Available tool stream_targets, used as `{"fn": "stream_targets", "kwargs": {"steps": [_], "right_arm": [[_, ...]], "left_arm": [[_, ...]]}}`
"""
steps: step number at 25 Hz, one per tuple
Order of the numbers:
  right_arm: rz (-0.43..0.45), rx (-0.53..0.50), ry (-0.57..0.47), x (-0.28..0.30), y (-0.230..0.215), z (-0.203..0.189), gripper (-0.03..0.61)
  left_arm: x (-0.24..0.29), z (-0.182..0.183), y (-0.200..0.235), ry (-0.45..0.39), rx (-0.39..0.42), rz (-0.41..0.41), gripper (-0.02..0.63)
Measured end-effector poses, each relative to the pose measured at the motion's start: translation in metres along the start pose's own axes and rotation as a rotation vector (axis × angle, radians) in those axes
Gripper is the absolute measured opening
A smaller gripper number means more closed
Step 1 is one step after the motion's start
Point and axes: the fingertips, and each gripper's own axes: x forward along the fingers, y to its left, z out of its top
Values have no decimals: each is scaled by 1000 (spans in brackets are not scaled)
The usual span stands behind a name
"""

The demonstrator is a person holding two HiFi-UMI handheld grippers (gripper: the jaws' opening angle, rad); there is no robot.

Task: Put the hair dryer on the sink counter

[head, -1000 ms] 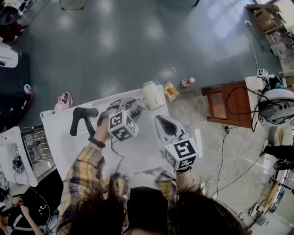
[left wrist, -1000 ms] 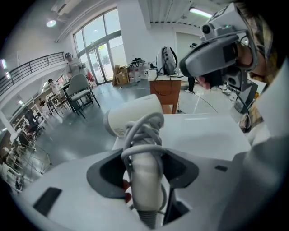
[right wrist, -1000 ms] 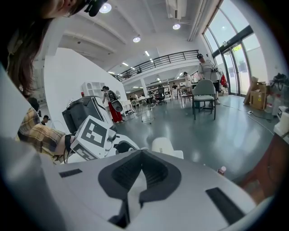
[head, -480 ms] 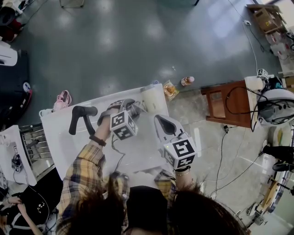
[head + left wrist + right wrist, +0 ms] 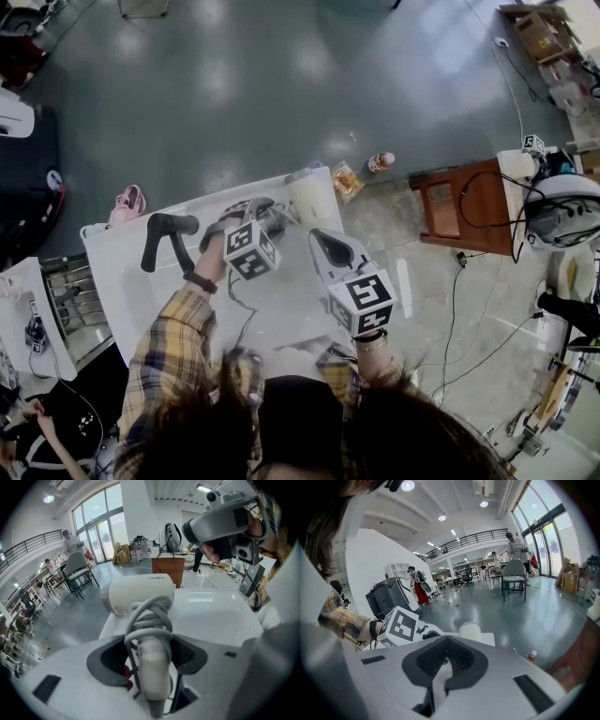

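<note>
The cream hair dryer (image 5: 307, 197) lies on the white sink counter (image 5: 131, 281) near its far right corner. In the left gripper view its barrel (image 5: 140, 592) points left, and its handle (image 5: 152, 667), wrapped in grey cord, runs back between my jaws. My left gripper (image 5: 267, 217) has its jaws opening around that handle (image 5: 149, 654), with a gap showing on each side. My right gripper (image 5: 321, 239) hovers over the counter to the right, its pads shut on nothing (image 5: 447, 639).
A black faucet (image 5: 164, 234) stands on the counter's left part, beside the basin (image 5: 220, 620). On the floor beyond lie a pink shoe (image 5: 129, 203), a snack bag (image 5: 349, 183) and a bottle (image 5: 382, 161). A wooden stand (image 5: 459, 206) is to the right.
The right gripper has drifted slightly left and away from me. The left gripper and the hair dryer stay almost where they were.
</note>
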Motion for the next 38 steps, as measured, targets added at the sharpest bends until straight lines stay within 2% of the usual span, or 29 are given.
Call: {"fn": "stream_targets", "kwargs": {"steps": [6, 9, 17, 22, 29, 35, 38], "right_arm": [[11, -1, 11, 4, 3, 0, 15], [11, -5, 12, 3, 5, -1, 15], [18, -33, -8, -4, 14, 6, 15], [32, -68, -28, -10, 23, 14, 15], [37, -112, -83, -26, 31, 31, 15], [51, -158, -148, -42, 39, 57, 15], [72, -183, -184, -49, 46, 71, 15]], "left_arm": [[-1, -2, 1, -5, -39, -6, 252], [-5, -1, 2, -17, -52, -3, 275], [-32, 20, 8, -98, -61, 15, 296], [-56, 36, 12, -144, -33, 73, 296], [-100, 63, 12, -228, -62, 162, 295], [-154, 91, 9, -347, -123, 235, 295], [-184, 103, 8, -420, -148, 298, 295]]}}
